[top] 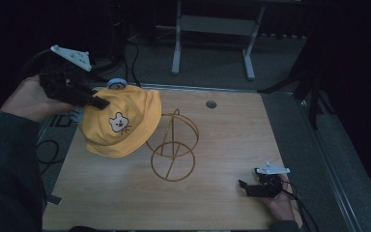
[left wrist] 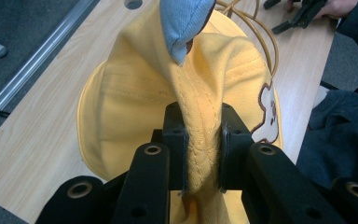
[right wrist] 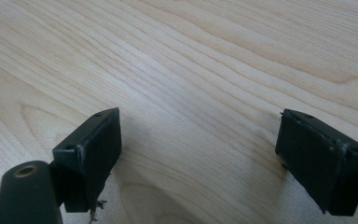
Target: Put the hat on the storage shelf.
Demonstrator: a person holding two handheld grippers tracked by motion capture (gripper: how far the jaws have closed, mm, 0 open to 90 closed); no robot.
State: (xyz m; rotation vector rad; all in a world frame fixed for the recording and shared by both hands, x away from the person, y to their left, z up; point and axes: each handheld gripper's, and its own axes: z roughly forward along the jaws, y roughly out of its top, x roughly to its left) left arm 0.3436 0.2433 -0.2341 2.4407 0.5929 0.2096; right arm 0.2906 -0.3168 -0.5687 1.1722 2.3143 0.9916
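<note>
While the left gripper [left wrist: 200, 140] pinches a fold of the yellow hat [top: 121, 123] at the table's [top: 222, 203] far-left corner, the hat hangs just left of a gold wire stand [top: 174, 147], its brim overlapping the wire. At the near-right edge, the right gripper [right wrist: 200, 144] rests with jaws spread apart over bare wood.

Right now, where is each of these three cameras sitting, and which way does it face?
High view: above the person's side, facing forward and down on the table; both forearms and grippers show.
Left gripper view: on the left gripper, looking along its jaws, shut on the hat.
Right gripper view: on the right gripper, facing bare wood between open jaws.
Shared: hat and wire stand in the high and left gripper views.
</note>
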